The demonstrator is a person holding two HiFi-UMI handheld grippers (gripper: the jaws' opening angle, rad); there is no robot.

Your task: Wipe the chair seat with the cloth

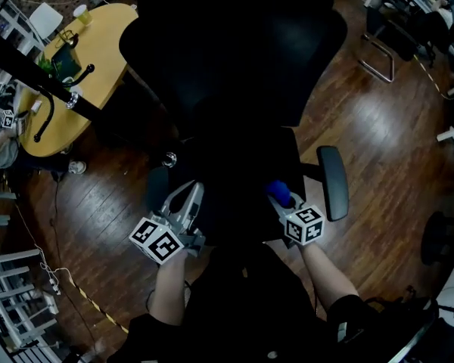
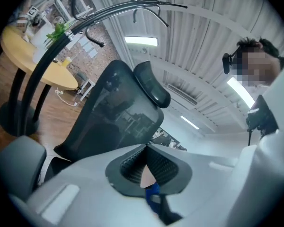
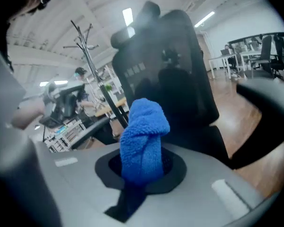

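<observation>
The head view looked steeply down on the chair; both gripper views faced it from low, close up.

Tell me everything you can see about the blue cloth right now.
The blue cloth is bright blue with a nubby, terry-like pile, bunched into a thick folded wad. The right gripper is shut on it: its lower part is pinched between the jaws and its rounded upper end sticks out past them, free. In the head view it sits over the black chair seat; whether it touches the seat cannot be told.
</observation>
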